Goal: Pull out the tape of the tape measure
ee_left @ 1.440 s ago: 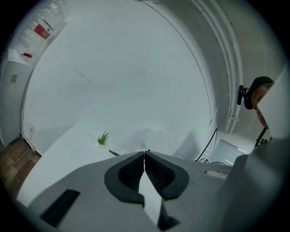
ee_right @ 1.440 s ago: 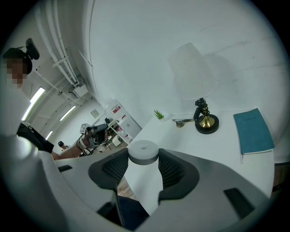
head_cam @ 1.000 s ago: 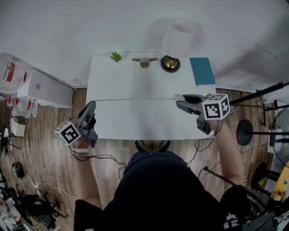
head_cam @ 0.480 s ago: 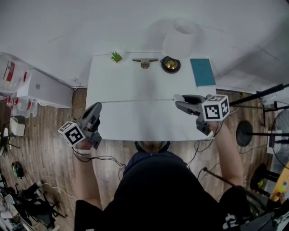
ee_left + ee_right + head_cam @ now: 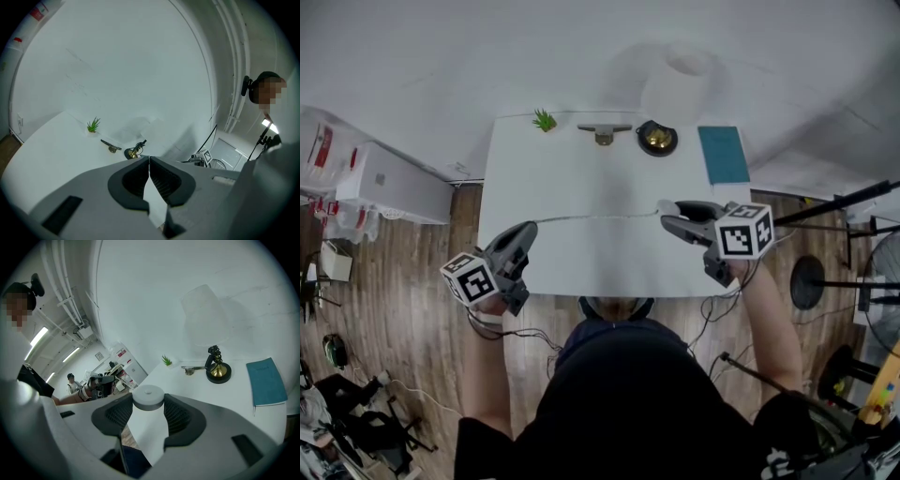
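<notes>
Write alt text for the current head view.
A tape is stretched across a white table between two handheld grippers: the left gripper has its jaws shut on the tape's end, and the right gripper has its jaws on the tape measure case. A small plant, brass-based stand and teal book line the far edge.

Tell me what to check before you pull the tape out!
1. Left tongs shut on the tape: ok.
2. Right tongs gripping the tape measure: ok.
3. Tape runs unbroken between both tongs: ok.
4. Lamp and book away from the tape: ok.
5. Tape measure's lock released: cannot tell.
</notes>
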Demonstrator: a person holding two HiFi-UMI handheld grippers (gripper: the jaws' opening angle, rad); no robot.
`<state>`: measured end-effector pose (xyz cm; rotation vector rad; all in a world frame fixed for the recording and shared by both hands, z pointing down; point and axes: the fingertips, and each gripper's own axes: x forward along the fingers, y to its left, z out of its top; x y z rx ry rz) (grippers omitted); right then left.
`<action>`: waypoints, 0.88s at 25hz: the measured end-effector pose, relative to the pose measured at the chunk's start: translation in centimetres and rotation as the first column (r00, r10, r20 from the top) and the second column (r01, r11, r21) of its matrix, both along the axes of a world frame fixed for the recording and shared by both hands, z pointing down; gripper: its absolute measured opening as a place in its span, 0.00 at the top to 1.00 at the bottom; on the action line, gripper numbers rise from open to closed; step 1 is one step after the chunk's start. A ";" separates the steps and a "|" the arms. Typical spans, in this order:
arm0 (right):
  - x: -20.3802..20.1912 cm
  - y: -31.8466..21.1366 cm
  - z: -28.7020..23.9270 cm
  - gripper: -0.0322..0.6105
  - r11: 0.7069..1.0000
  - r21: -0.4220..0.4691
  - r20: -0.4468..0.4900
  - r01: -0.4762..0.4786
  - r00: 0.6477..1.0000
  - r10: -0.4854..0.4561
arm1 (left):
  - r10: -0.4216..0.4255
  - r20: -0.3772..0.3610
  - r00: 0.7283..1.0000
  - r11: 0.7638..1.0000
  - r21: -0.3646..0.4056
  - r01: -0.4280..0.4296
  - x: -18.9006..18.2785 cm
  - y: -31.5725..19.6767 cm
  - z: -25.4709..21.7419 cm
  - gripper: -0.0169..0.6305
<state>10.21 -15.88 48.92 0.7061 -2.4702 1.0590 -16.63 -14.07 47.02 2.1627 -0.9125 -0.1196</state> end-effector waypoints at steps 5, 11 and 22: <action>-0.4 -0.2 -0.4 0.61 1.000 0.017 -0.001 0.006 1.000 -0.006 | 0.021 -0.002 1.000 1.000 -0.012 -0.021 1.1 -0.1 0.6 0.96; -0.7 -0.1 -0.9 0.61 1.000 0.020 0.004 0.011 1.000 -0.011 | 0.055 0.003 0.998 0.998 -0.022 -0.055 2.6 -0.1 1.0 0.96; -0.9 -0.4 -2.1 0.61 0.996 0.094 -0.023 0.007 1.000 -0.005 | 0.071 0.034 0.997 0.997 -0.039 -0.070 3.5 -0.1 2.1 0.96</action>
